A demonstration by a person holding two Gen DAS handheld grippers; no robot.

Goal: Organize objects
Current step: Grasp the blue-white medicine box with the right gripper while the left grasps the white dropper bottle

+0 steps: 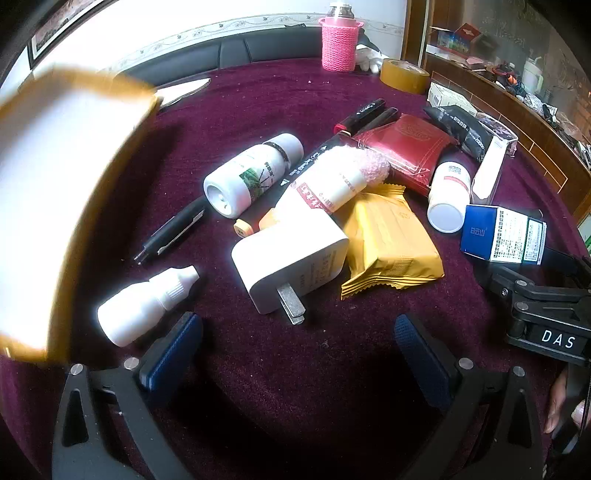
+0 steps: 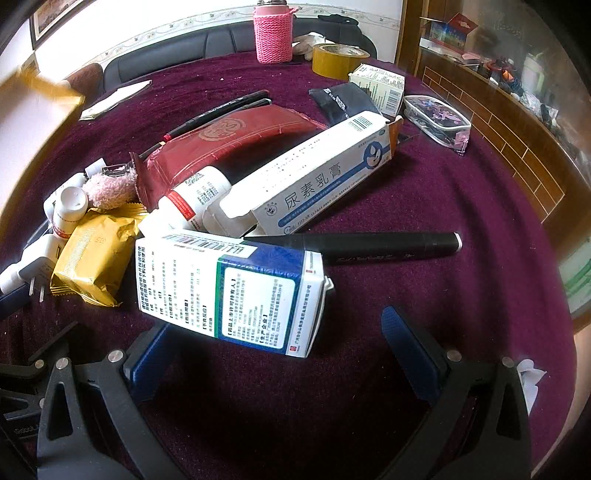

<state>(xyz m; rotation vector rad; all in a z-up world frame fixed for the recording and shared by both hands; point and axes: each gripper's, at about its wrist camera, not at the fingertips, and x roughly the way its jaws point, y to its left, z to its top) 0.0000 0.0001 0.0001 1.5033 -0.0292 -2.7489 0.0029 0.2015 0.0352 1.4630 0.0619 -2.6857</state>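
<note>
**Both jaws wide, nothing held, clutter ahead on the table**

Your left gripper (image 1: 297,356) hangs over the maroon table (image 1: 332,369) with its jaws spread wide and nothing between them; just beyond its left finger lies a small white dropper bottle (image 1: 142,308); ahead sits a white plug adapter (image 1: 291,266), prongs toward you, with a gold packet (image 1: 391,245) touching its right side; a black pen (image 1: 171,230) lies to the left, and a white pill bottle (image 1: 251,173) rests on its side farther off.

Your right gripper (image 2: 291,356) also has its jaws fully apart, empty; a blue and white medicine box (image 2: 236,291) lies just ahead, its near edge close above the left finger; behind it a black marker (image 2: 369,245) lies crosswise, then a long white ointment box (image 2: 314,177), with a red packet (image 2: 236,140) farther back; a roll of tape (image 2: 338,59) and a pink knitted bottle sleeve (image 2: 273,35) stand at the far edge.
</note>
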